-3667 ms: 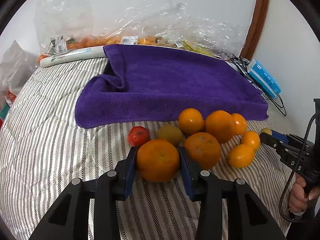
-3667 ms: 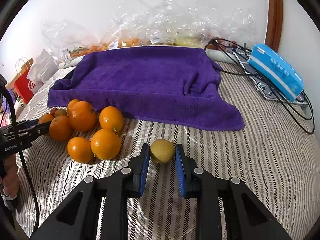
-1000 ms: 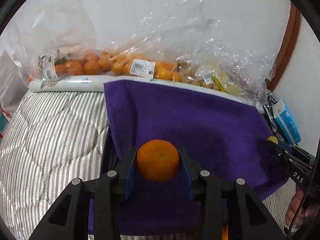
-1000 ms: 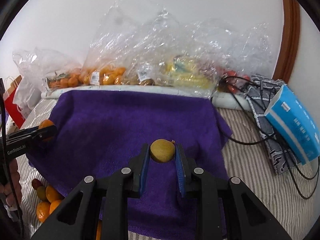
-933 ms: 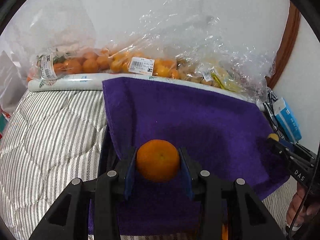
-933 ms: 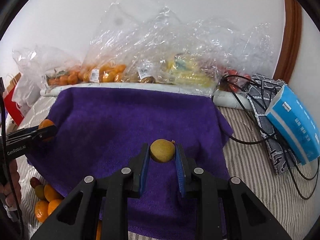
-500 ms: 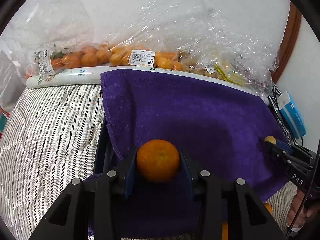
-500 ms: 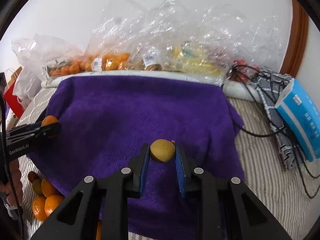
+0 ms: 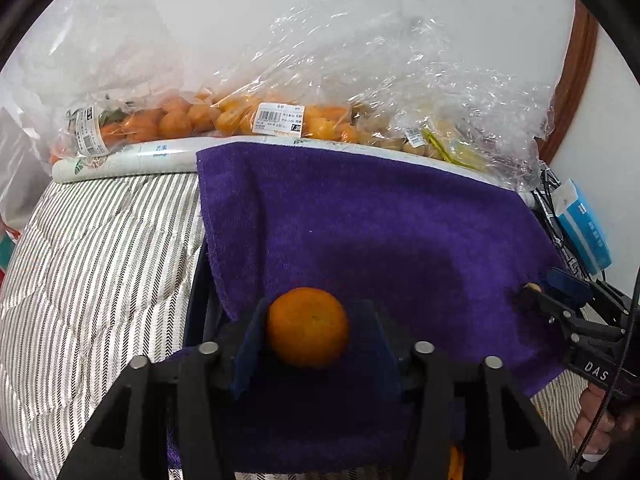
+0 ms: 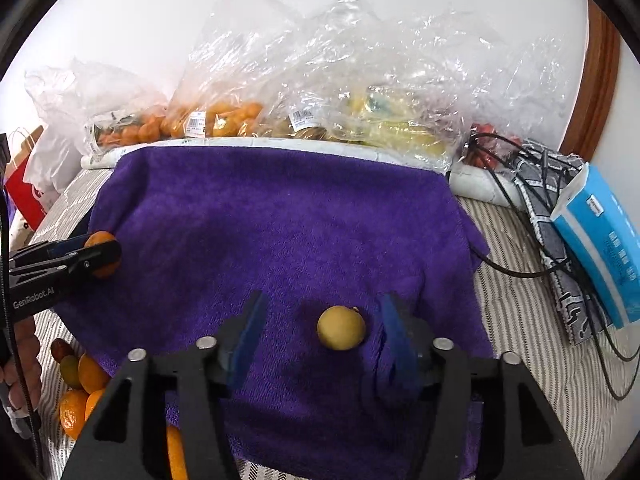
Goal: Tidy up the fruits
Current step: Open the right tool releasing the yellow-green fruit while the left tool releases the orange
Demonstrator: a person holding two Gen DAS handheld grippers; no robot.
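An orange (image 9: 308,326) rests on the purple towel (image 9: 380,232) between the opening jaws of my left gripper (image 9: 314,308). A thin gap shows on each side, so the pads no longer press it. A small yellow-green fruit (image 10: 341,327) lies on the towel (image 10: 280,220) between the opening jaws of my right gripper (image 10: 323,304), well apart from both pads. In the right wrist view the left gripper (image 10: 96,254) sits at the towel's left edge with the orange (image 10: 100,240) at its tips. The left wrist view has the right gripper (image 9: 536,294) at the towel's right edge.
Clear plastic bags of oranges and other fruit (image 10: 320,100) line the wall behind the towel. A loose pile of oranges (image 10: 80,384) lies on the striped quilt (image 9: 100,260) at front left. A blue tissue pack (image 10: 600,248) and black cables (image 10: 520,200) lie to the right.
Both grippers were shut on their fruits half a second ago. Now both have spread their jaws, the right one wide, and the orange and the yellow-green fruit sit loose on the towel.
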